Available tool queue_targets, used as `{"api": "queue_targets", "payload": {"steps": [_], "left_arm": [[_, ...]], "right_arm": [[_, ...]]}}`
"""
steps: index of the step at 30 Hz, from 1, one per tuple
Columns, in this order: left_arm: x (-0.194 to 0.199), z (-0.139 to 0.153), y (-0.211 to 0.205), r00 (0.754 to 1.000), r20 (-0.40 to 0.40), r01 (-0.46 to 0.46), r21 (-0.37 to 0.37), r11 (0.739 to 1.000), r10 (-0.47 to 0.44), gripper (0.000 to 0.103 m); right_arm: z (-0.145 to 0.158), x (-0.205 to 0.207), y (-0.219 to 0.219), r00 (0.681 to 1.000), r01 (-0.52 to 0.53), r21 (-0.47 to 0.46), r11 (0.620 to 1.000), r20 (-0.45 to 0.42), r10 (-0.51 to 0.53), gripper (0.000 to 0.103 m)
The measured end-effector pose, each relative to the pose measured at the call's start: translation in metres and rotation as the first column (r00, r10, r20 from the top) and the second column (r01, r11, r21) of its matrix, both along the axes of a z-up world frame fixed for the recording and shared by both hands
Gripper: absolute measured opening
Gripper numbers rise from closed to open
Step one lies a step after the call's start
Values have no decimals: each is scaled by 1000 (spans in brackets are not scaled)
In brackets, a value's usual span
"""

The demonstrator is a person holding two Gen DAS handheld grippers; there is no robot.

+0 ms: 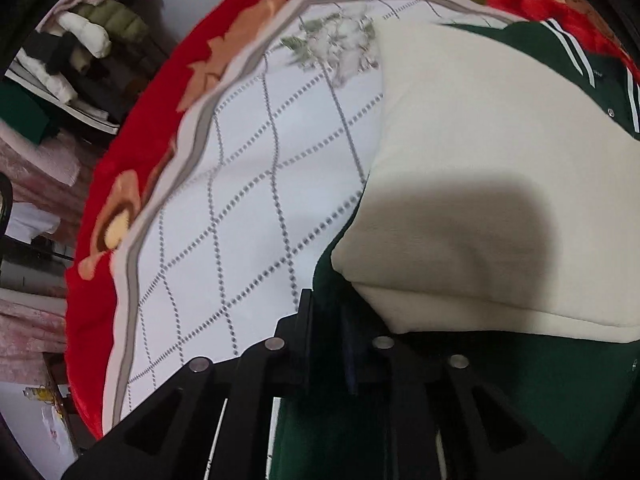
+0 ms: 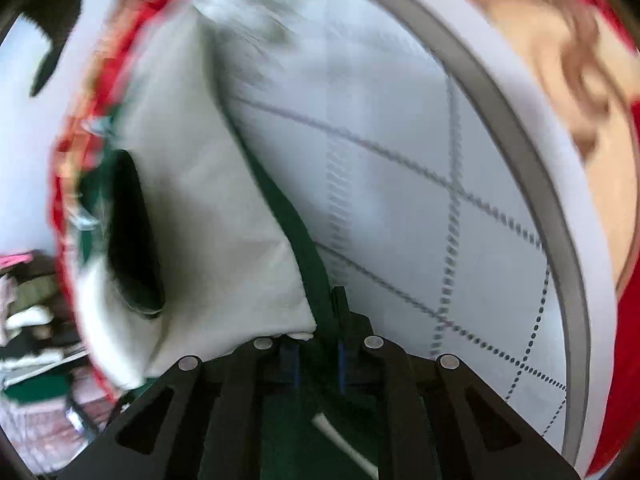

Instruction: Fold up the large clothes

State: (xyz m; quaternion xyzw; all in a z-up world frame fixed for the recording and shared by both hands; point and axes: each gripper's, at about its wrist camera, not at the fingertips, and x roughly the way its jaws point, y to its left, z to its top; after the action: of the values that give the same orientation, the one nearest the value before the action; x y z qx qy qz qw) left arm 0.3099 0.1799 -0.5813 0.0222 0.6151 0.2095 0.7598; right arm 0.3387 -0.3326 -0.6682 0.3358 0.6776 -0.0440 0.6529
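Observation:
A dark green jacket (image 1: pixel 520 400) with cream sleeves (image 1: pixel 480 152) lies on the bed, its striped trim (image 1: pixel 568 48) at the far right. My left gripper (image 1: pixel 325 312) points steeply down at the near edge of the jacket and is shut on green cloth just below the folded cream sleeve. In the blurred right wrist view, a green edge of the jacket (image 2: pixel 280 208) runs down between the fingers of my right gripper (image 2: pixel 319 332), which is shut on it. The cream sleeve (image 2: pixel 200 220) lies to its left, with a dark opening (image 2: pixel 132 240) beyond it.
The jacket rests on a white quilt (image 1: pixel 248 184) with a dotted diamond pattern and a grey border. Under it lies a red floral blanket (image 1: pixel 120 200). Piled clothes (image 1: pixel 88 36) fill shelves past the bed's left edge. The quilt (image 2: pixel 420 200) spreads to the right of the right gripper.

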Motion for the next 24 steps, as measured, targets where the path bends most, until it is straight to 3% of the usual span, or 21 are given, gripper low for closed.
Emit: {"api": "queue_targets", "payload": {"steps": [4,6,8,9,10,13,14,15,17,19,21,22,24], "left_arm": [[0,4,-8,1000,1,9,19,1000,-9,14],[-3,15,-10,999,34,11,0,1000,-11,22],[-8,27,-10,999,39,17,5,1000,-17,58],[-12,33,-11,999,38,15,21,1000,-16,90],[-15,39,-12,999,48,18,13,1000,-19,99],[-26,48,-19,999,33,35,29,999,-35,99],[-29,51,-20,999,34,37,29,999,-38,99],[-35,55,-22,999,38,36,25,999,-37,99],[-48,63,-28,998,42,44,-6,999,-43,99],[-59,66,-36,998,31,64,-29,998,-64,99],[-73,65,-48,996,9,94,-58,994,-93,99],[-79,63,-53,994,-1,107,-63,992,-107,99],[-93,53,-69,988,-43,143,-83,986,-147,99]], "right_arm": [[20,14,27,988,-156,-153,976,-26,154,24],[39,13,36,976,-217,-221,951,-22,217,31],[54,0,37,971,-228,-246,942,8,237,38],[56,-5,35,970,-234,-252,939,3,242,52],[55,-13,34,969,-240,-259,936,-10,246,64],[23,-48,27,969,-239,-237,942,-120,216,64],[7,-60,24,968,-219,-194,956,-169,187,57],[0,-69,22,973,-182,-154,971,-170,155,26],[-1,-83,12,990,-63,-86,994,-131,51,13],[-4,-101,-6,981,110,15,994,-162,-106,11],[-13,-119,-14,964,148,54,988,-229,-132,11],[-15,-121,-11,961,102,40,994,-263,-88,11],[-2,-112,17,946,-124,-100,987,-311,87,25]]}}
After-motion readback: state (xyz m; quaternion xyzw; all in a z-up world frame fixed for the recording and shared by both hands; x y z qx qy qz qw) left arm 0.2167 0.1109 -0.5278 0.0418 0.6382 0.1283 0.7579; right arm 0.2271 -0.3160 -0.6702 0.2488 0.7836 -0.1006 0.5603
